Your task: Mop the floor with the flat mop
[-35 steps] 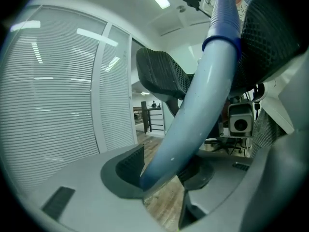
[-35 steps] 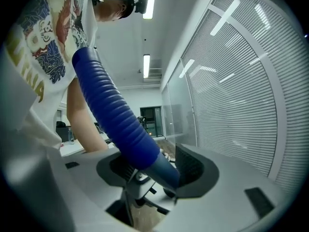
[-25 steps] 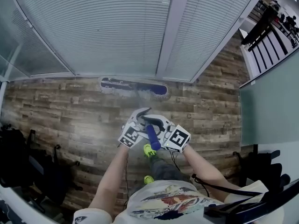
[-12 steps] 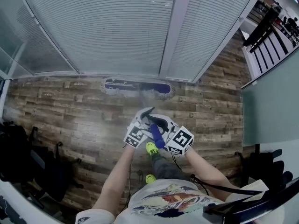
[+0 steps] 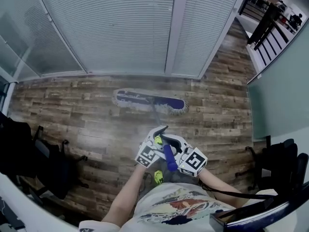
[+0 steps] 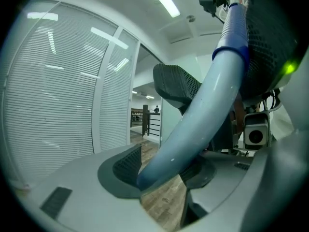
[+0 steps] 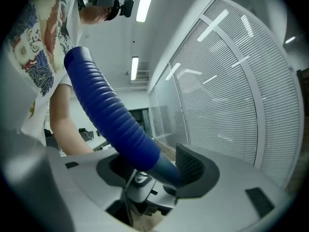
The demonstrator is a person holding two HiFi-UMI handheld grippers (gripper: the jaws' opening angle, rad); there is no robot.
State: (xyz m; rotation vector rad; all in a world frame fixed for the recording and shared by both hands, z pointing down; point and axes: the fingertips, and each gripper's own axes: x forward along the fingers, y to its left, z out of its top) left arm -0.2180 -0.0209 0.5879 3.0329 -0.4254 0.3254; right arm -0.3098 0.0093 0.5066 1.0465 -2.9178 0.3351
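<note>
The flat mop head [image 5: 149, 102], blue with a white fringe, lies flat on the wood floor a short way out from the glass wall. Its pole [image 5: 157, 116] rises to both grippers in front of the person's chest. My left gripper [image 5: 159, 135] [image 6: 166, 168] has the pale pole [image 6: 203, 115] between its pads; its jaws are opening slightly, with the pole still against them. Higher up, my right gripper [image 5: 175, 147] [image 7: 152, 170] is shut on the ribbed blue grip [image 7: 111, 115] [image 5: 170, 159].
A glass wall with shut blinds [image 5: 130, 28] runs along the back. Black chairs and bags [image 5: 29, 163] stand at the left, another chair [image 5: 277, 163] at the right under a pale partition [image 5: 285, 91]. The person's green shoes [image 5: 158, 177] are just behind the grippers.
The mop head has slid away from the foot of the glass wall and to the right. Both grippers and the handle have come back and right with it.
</note>
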